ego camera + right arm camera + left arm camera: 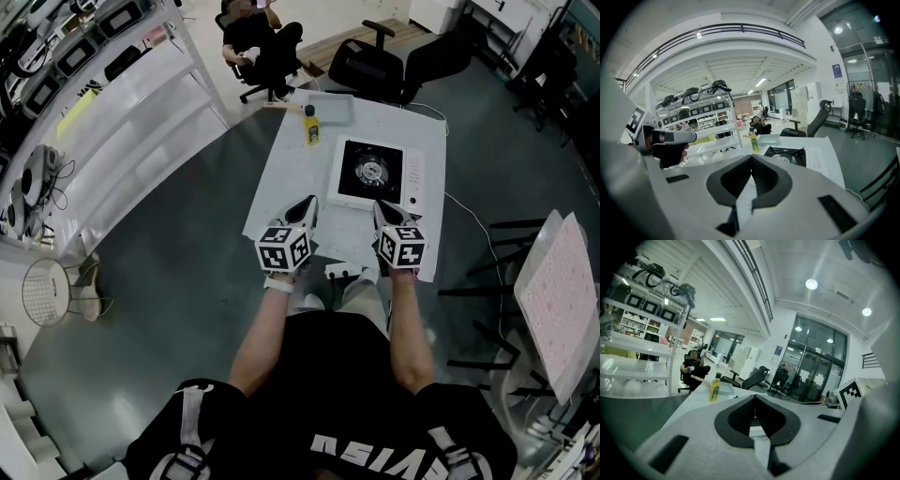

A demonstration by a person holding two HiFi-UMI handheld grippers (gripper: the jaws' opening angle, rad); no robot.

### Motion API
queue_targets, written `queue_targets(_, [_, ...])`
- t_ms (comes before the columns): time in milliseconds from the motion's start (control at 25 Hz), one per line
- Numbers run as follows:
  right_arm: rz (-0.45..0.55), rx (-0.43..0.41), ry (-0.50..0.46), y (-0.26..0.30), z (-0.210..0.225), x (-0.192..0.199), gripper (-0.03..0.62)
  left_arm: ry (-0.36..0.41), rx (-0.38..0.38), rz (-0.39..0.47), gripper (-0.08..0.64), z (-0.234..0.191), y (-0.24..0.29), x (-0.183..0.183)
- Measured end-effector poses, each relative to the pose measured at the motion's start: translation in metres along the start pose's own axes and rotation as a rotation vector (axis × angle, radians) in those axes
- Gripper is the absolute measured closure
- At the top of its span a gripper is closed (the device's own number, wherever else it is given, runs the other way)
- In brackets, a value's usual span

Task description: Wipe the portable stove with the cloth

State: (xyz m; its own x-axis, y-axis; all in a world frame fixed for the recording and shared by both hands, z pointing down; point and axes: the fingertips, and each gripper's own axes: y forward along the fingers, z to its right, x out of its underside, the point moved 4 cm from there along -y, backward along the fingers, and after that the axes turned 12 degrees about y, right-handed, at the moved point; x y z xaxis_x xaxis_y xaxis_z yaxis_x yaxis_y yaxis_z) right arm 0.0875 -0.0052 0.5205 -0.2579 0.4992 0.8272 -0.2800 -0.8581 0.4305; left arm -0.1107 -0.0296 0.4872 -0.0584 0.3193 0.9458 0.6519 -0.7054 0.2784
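The portable stove (375,173), white with a black top and a round burner, sits on the white table (281,187) right of middle; it also shows in the right gripper view (787,154). A flat pale grey thing (328,108) lies at the table's far end; I cannot tell whether it is the cloth. My left gripper (308,203) hovers over the near table edge left of the stove, jaws together and empty (754,397). My right gripper (380,206) is just short of the stove's near edge, also shut on nothing (751,157).
A yellow bottle (310,127) stands beside the grey thing, far left of the stove. A person sits on an office chair (258,42) beyond the table, with black chairs (370,66) beside. White shelving (122,122) runs along the left; a pink panel (558,300) stands on the right.
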Motion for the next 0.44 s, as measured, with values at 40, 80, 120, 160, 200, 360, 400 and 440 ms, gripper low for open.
queue_targets(40, [0.0,0.0,0.0,0.0,0.0003,0.0,0.581,0.0,0.0,0.0,0.554,0.0003,0.0001,0.0001])
queue_targets(80, [0.0,0.0,0.0,0.0,0.0007,0.0001,0.581,0.0,0.0,-0.001,0.554,0.0005,0.0003,0.0003])
queue_targets(120, [-0.001,0.001,-0.001,0.0002,0.001,0.0001,0.581,0.0,0.0,-0.001,0.554,0.0005,0.0006,0.0005])
queue_targets(160, [-0.001,0.001,-0.002,0.0004,0.0012,0.0,0.581,0.0,0.0,-0.001,0.554,0.0005,0.0009,0.0006])
queue_targets(200, [-0.002,0.0,-0.002,0.0004,0.0013,-0.0001,0.581,-0.001,0.001,0.0,0.554,0.0005,0.0011,0.0004])
queue_targets(360, [-0.005,0.002,-0.004,-0.0003,0.0019,-0.001,0.581,0.003,0.002,0.0,0.554,0.0017,0.0022,-0.0004])
queue_targets(400, [-0.006,0.002,-0.004,-0.0004,0.0021,-0.0011,0.581,0.004,0.002,-0.001,0.554,0.002,0.0024,-0.0003])
queue_targets(440, [-0.006,0.002,-0.004,-0.0006,0.0023,-0.0011,0.581,0.005,0.002,-0.001,0.554,0.0023,0.0025,-0.0001])
